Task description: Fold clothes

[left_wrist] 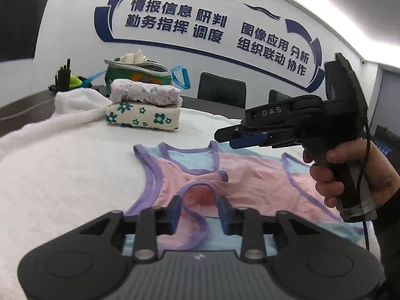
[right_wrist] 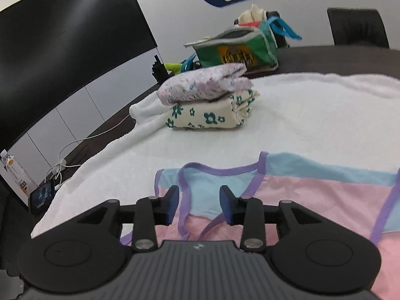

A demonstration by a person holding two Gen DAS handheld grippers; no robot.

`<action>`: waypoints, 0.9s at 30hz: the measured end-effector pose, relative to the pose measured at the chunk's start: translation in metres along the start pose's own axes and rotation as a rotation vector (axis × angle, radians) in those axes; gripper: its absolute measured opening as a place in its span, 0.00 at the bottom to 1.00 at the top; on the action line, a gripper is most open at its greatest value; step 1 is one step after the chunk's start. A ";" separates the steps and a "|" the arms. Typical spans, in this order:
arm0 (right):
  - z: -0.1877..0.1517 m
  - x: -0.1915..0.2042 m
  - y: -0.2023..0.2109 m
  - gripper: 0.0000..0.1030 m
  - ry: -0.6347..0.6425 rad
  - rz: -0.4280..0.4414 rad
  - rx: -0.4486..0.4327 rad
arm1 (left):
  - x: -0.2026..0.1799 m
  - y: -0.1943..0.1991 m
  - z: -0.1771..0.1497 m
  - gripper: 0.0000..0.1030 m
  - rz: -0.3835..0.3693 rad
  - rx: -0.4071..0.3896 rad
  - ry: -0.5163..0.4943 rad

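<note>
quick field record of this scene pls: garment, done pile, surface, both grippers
garment: pink and blue tank top, purple trim, lying flat
done pile: pale floral garment on top of green-flowered garment
surface: white towel
left gripper: fingers apart, a strap loop between them, not pinched
right gripper: fingers apart over the neckline
behind: green bag

White towel [right_wrist: 312,115], pink-blue vest [right_wrist: 325,200], folded stack [right_wrist: 207,115]

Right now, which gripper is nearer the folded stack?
Right. The right gripper hangs over the tank top's far edge, toward the folded stack; the left gripper sits over the near hem.
</note>
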State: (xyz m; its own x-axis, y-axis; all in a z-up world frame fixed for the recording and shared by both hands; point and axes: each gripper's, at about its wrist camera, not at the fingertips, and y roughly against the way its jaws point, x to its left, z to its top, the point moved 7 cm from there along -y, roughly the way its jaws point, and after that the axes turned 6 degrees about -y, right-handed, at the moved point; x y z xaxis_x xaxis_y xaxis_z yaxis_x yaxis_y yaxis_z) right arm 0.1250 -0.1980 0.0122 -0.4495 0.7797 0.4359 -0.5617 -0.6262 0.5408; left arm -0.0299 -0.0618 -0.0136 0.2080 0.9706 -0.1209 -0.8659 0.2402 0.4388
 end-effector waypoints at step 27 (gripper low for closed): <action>-0.007 0.034 -0.023 0.06 0.218 -0.005 0.037 | 0.016 -0.023 -0.003 0.12 -0.003 0.060 0.088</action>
State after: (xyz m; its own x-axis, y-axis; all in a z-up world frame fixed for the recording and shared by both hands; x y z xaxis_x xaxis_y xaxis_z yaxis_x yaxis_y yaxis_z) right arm 0.1175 -0.1568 0.0093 -0.5889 0.7622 0.2690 -0.5403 -0.6187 0.5703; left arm -0.0082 -0.0517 -0.0278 0.1674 0.9655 -0.1994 -0.8359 0.2462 0.4905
